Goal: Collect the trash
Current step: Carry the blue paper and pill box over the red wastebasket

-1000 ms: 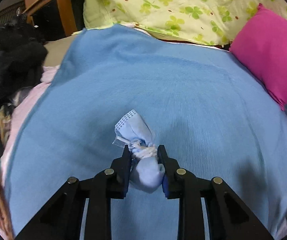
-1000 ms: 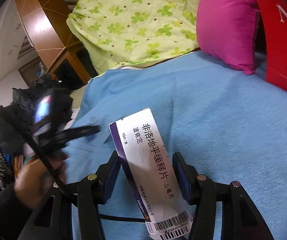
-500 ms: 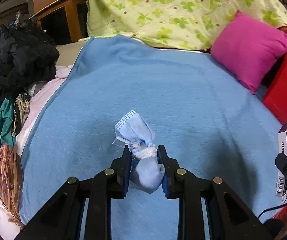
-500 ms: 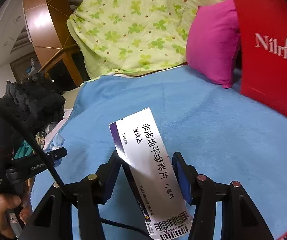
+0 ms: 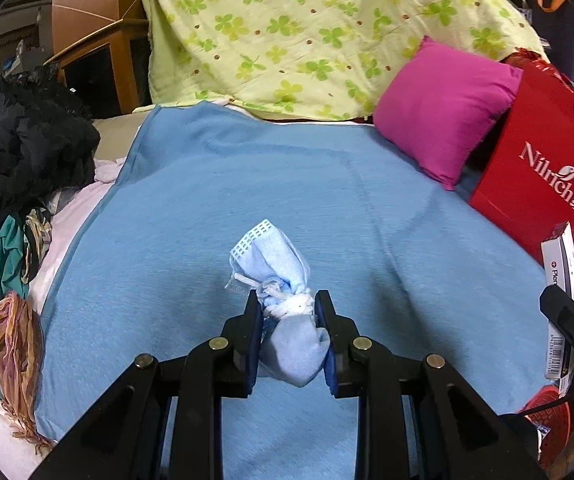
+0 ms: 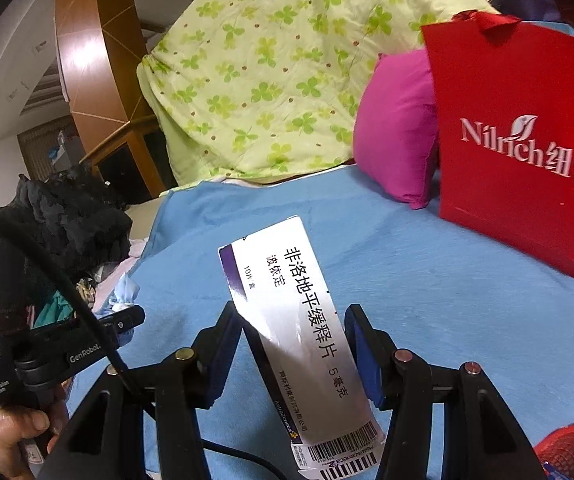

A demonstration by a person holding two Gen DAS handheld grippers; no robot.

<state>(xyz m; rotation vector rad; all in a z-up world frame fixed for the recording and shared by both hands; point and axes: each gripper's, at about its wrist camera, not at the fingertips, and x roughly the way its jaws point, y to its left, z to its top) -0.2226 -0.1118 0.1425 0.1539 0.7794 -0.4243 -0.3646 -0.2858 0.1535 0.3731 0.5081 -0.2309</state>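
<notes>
Blue mask bundle (image 5: pixel 287 320) clamped in left claw (image 5: pixel 289 310), medicine box (image 6: pixel 299 332) gripped by right claw (image 6: pixel 293 328)

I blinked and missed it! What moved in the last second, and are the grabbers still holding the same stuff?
Both grippers drew back from the bed and swung right, bringing the red bag into view. The left gripper still clamps the knotted face mask; the right gripper still holds the medicine box. Nothing was grabbed or dropped. The blue blanket stayed put.
</notes>
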